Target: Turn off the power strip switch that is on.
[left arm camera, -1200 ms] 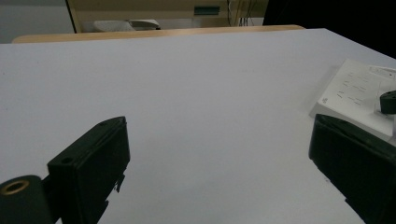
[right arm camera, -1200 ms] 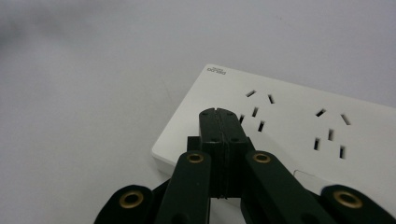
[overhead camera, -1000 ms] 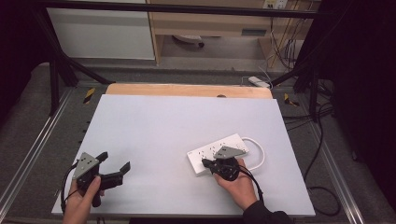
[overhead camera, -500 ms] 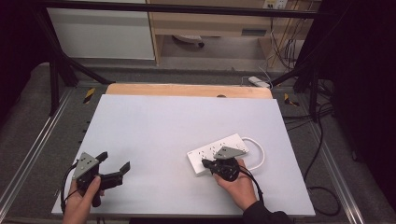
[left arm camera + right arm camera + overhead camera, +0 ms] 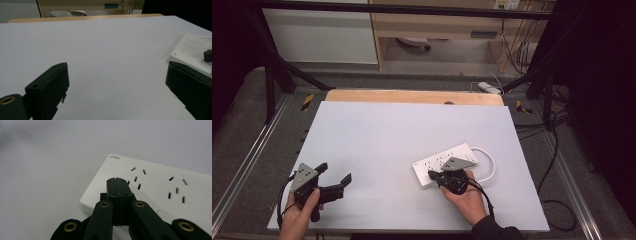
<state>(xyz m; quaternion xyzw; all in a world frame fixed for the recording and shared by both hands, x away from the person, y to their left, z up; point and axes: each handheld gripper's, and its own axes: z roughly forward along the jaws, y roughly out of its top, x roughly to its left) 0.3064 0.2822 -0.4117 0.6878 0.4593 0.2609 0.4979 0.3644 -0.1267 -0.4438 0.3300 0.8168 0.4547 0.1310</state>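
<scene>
One white power strip [image 5: 446,164], under the right gripper's closed jaws. One white cord [image 5: 488,165] looping off its far end. Two socket groups past the jaw tips in the right gripper view; total sockets maybe four, hard to tell.

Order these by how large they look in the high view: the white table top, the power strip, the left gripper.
1. White table top, by far the largest.
2. Power strip.
3. Left gripper; it looks close to the strip in size, so this order is unsure.
</scene>
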